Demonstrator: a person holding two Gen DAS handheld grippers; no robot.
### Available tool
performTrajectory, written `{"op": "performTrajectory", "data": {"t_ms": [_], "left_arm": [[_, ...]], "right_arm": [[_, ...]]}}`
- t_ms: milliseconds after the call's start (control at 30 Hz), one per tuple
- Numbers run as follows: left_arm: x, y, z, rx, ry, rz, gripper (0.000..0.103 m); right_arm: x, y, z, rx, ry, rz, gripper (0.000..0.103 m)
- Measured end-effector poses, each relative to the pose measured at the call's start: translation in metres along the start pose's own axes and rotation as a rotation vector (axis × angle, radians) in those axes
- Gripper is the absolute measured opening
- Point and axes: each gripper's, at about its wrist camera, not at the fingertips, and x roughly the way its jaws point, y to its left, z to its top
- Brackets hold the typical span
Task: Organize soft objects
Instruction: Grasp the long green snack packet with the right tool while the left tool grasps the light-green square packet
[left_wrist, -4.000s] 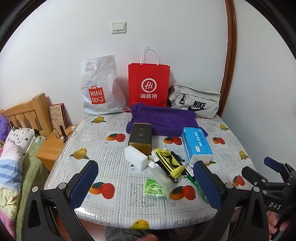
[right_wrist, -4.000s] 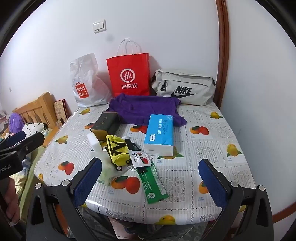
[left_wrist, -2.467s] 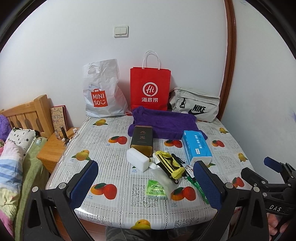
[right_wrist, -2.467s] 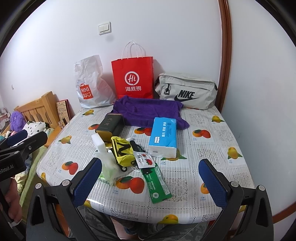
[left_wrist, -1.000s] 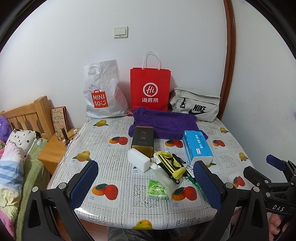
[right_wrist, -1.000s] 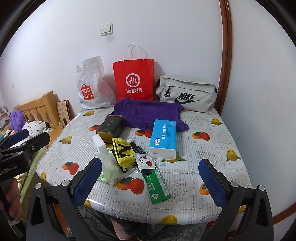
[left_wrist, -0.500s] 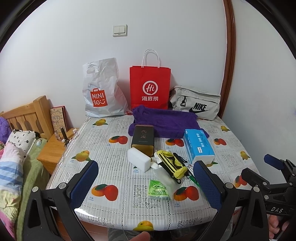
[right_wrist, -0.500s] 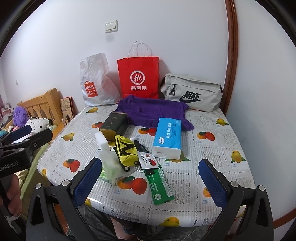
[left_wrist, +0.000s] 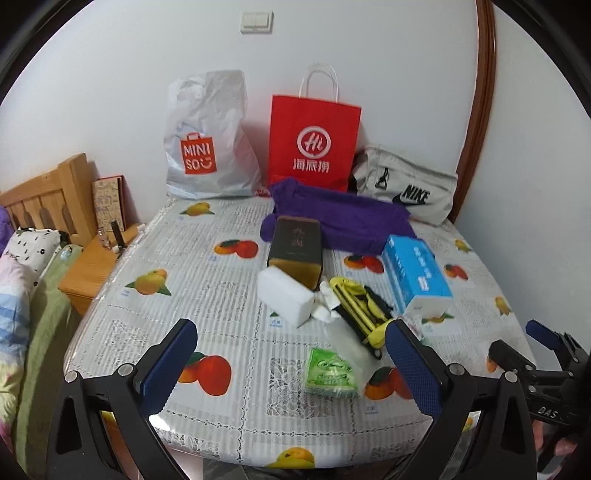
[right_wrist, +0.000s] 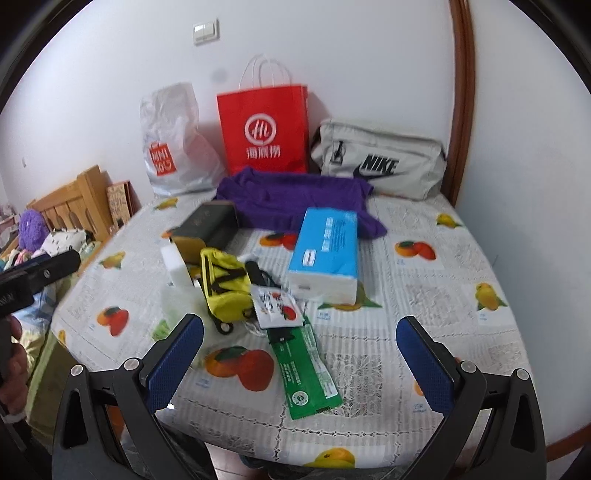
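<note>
Blue-padded and spread wide with nothing between them, both the left hand-held gripper (left_wrist: 288, 363) and the right hand-held gripper (right_wrist: 300, 362) hang over the near edge of the surface (left_wrist: 221, 291), and over the last few seconds only the right view has edged closer while nothing on the cloth has shifted. The purple towel (right_wrist: 295, 199) lies at the back, the tissue pack (right_wrist: 325, 247) and yellow pouch (right_wrist: 223, 291) mid-surface. Sorting looks not yet begun
</note>
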Motion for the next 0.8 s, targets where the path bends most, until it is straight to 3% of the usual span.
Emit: {"op": "performTrajectory", "data": {"t_ms": [133,333,467,700,800], "left_arm": [[0.025,0.003,-0.007,0.002,0.088,-0.022,0.102],[0.056,0.008,-0.024,-0.007,0.180,-0.063,0.102],[0.069,0.010,-0.036,0.004,0.205,-0.115,0.100],[0.094,0.007,-0.053,0.011,0.248,-0.134,0.100],[0.102,0.004,-0.058,0.020,0.257,-0.178,0.100]], "right_arm": [[0.027,0.004,-0.012,-0.049,0.077,0.058,0.103],[0.061,0.009,-0.031,-0.093,0.143,0.077,0.102],[0.084,-0.002,-0.040,-0.059,0.202,0.088,0.102],[0.123,-0.005,-0.061,-0.092,0.279,0.080,0.097],[0.126,-0.001,-0.064,-0.118,0.231,0.072,0.097]]}}
